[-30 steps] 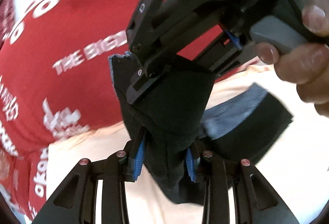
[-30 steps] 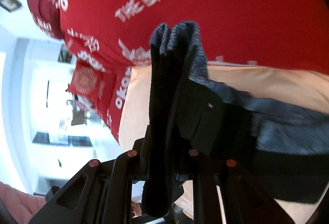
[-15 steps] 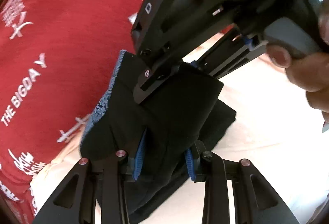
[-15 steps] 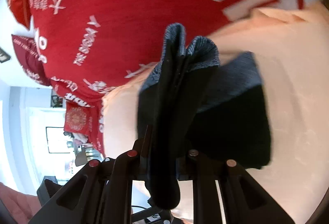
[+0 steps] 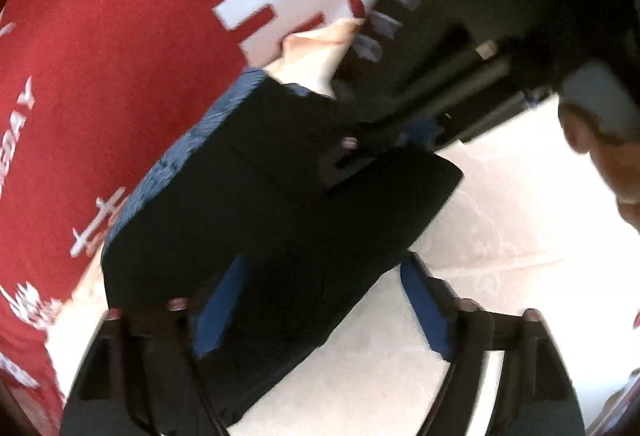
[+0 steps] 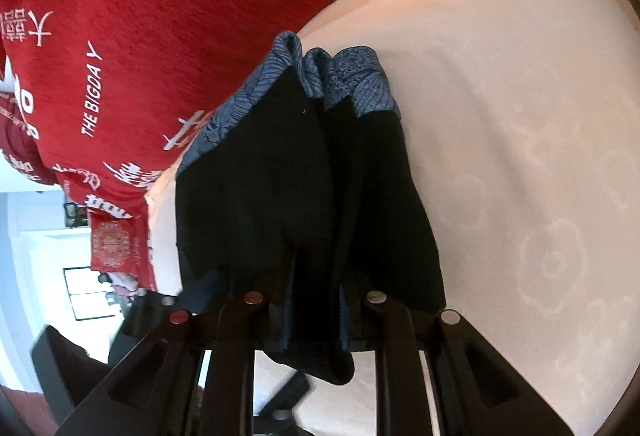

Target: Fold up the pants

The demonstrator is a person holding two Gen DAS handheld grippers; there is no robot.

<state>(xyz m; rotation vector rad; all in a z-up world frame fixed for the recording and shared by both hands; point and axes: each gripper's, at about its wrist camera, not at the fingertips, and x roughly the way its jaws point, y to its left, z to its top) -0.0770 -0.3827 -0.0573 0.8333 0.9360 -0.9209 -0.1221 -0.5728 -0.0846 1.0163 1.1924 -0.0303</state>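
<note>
The black pants (image 5: 280, 220), with a blue patterned waistband (image 5: 180, 171), lie folded into a compact stack on the pale peach sheet (image 5: 500, 220). My left gripper (image 5: 320, 308) is open, its blue pads (image 5: 424, 300) spread on either side of the stack's near edge. The right gripper (image 5: 344, 155) comes in from the upper right with a hand (image 5: 600, 159) on its handle. In the right wrist view, the right gripper (image 6: 316, 320) is shut on a thick fold of the pants (image 6: 280, 195), whose waistband (image 6: 360, 83) points away from the camera.
A red blanket with white lettering (image 6: 140, 35) lies bunched along the far side of the peach sheet (image 6: 520, 175), close to the waistband. A room with a bright window (image 6: 84, 292) shows beyond the bed's left edge.
Both grippers lowered the folded pants onto the sheet. The left gripper's pads have spread apart and let go of the fabric; the right gripper still pinches its fold.
</note>
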